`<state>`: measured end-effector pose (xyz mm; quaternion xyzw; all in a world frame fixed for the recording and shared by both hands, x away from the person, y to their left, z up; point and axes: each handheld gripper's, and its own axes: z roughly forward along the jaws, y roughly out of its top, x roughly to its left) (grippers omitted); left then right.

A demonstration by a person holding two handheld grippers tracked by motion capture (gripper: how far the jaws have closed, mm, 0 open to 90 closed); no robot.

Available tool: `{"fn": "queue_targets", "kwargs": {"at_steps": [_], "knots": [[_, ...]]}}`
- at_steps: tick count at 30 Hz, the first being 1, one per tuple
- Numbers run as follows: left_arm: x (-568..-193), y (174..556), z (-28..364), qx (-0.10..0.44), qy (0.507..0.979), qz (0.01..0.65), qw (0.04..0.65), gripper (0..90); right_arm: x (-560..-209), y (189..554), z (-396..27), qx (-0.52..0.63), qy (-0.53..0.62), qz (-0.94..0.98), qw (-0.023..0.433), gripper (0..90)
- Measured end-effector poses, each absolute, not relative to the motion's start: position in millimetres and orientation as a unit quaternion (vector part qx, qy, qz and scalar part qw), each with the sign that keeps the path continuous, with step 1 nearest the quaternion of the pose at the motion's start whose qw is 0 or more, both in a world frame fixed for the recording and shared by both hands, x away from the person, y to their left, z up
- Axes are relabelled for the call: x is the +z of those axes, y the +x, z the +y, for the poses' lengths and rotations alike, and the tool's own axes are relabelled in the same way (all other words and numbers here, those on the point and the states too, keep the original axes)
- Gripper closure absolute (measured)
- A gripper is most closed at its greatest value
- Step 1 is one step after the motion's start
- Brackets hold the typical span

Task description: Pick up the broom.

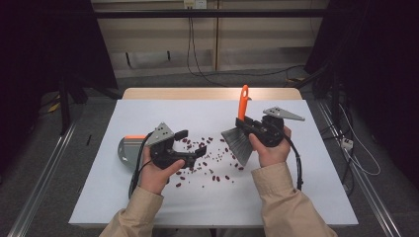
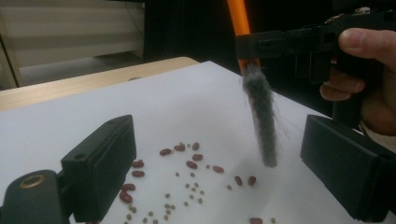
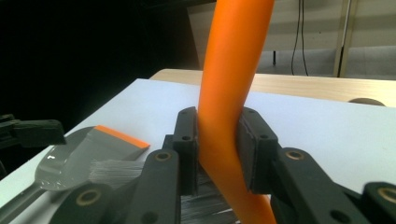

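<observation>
Gripping a smooth orange brush handle, right tongs clamp tight.

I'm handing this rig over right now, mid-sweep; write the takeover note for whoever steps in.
Right gripper: shut on the orange-handled hand brush with grey bristles, held upright, bristles hanging above the white table.
Left gripper: open, nothing between its jaws, hovering over the spill.
Grey dustpan with orange lip: lying on the table at the left, behind the left gripper, not held.
Scattered red beans and small greenish seeds: loose at the table's middle.
Done: brush picked up.
Left: probably grasp the dustpan, sweep the beans and seeds into it.
</observation>
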<state>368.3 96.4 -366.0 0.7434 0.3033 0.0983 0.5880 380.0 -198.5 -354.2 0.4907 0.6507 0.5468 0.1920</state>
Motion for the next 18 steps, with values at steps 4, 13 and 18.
{"fn": "queue_targets", "kwargs": {"at_steps": [4, 13, 18], "knots": [[-366.5, 370.3, 86.4, 0.087, 0.749, 0.303, 0.583, 14.4, -355.6, 382.6, -185.5, 0.549, 0.483, 0.656, 0.187, 71.4], [-376.0, 380.5, 72.5, 0.07, 0.753, 0.313, 0.575, 20.8, -356.3, 385.9, -165.2, 0.555, 0.471, 0.662, 0.181, 71.4], [-376.0, 384.6, 66.8, 0.066, 0.752, 0.32, 0.572, 31.7, -358.6, 386.9, -154.6, 0.558, 0.464, 0.665, 0.176, 71.4]]}}
